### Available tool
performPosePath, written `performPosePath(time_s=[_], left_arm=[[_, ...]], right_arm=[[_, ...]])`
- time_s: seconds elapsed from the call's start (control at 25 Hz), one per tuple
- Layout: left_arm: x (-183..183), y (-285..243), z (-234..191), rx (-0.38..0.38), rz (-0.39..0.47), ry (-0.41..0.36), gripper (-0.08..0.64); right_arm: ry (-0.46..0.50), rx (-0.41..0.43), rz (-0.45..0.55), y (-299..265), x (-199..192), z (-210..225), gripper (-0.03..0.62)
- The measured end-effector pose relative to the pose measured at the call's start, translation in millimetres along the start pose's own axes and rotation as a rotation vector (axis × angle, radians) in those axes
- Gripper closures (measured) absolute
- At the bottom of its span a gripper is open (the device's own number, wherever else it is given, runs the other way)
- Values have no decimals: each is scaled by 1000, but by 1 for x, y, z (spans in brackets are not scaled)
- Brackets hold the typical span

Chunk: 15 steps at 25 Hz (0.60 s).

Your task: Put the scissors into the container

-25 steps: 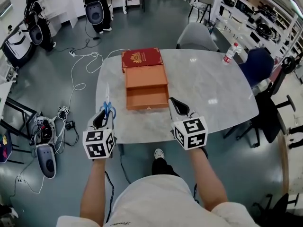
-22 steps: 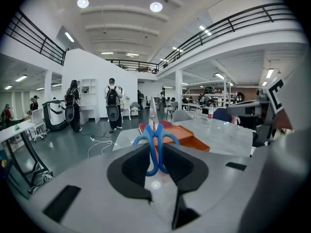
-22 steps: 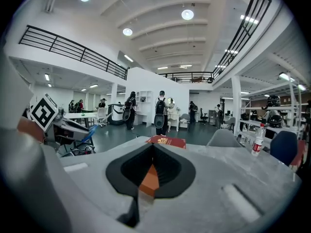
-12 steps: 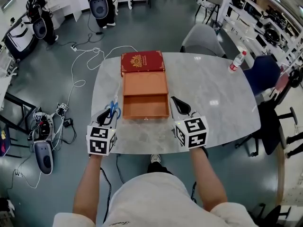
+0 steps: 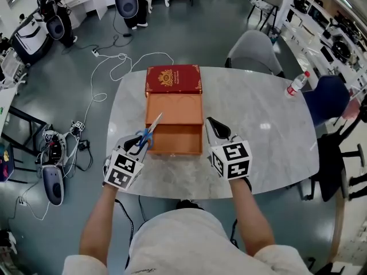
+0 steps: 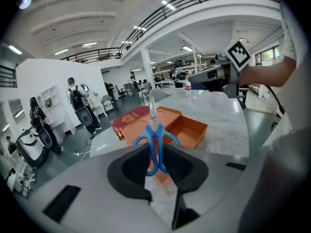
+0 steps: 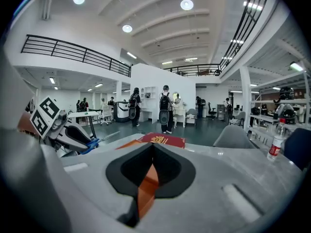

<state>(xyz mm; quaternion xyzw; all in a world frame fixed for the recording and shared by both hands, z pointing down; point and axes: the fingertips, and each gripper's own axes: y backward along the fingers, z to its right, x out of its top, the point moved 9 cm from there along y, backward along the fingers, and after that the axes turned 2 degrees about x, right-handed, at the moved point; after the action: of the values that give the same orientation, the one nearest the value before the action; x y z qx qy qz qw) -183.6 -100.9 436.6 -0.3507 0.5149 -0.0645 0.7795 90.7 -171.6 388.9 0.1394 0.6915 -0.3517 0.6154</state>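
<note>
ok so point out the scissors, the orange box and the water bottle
scissors (image 5: 153, 123), head view, on the blades
orange box (image 5: 178, 137), head view, on the near compartment's floor
water bottle (image 5: 295, 86), head view, on its body

Open lab hall: mezzanine railing (image 7: 73, 50), office chairs (image 5: 255, 51) (equipment shelves (image 5: 335, 36) along wall).

The head view looks steeply down from above the near edge of the table (image 5: 269, 113), taking in all of it. The left gripper view sits low at the near left, close behind the scissors (image 6: 155, 142), facing far-right and catching the right gripper (image 6: 194, 76). The right gripper view faces far, with the left gripper (image 7: 85, 141) at its left. All share the orange container (image 5: 175, 128).
</note>
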Motion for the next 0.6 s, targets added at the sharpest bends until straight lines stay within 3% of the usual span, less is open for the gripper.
performPosePath(time_s=[0.32, 0.6], left_arm=[[8, -26, 9, -69, -86, -133, 479], [9, -53, 16, -190, -124, -289, 479]], right_arm=[[-12, 47, -20, -25, -4, 28, 588], [-36, 27, -41, -38, -13, 37, 588]])
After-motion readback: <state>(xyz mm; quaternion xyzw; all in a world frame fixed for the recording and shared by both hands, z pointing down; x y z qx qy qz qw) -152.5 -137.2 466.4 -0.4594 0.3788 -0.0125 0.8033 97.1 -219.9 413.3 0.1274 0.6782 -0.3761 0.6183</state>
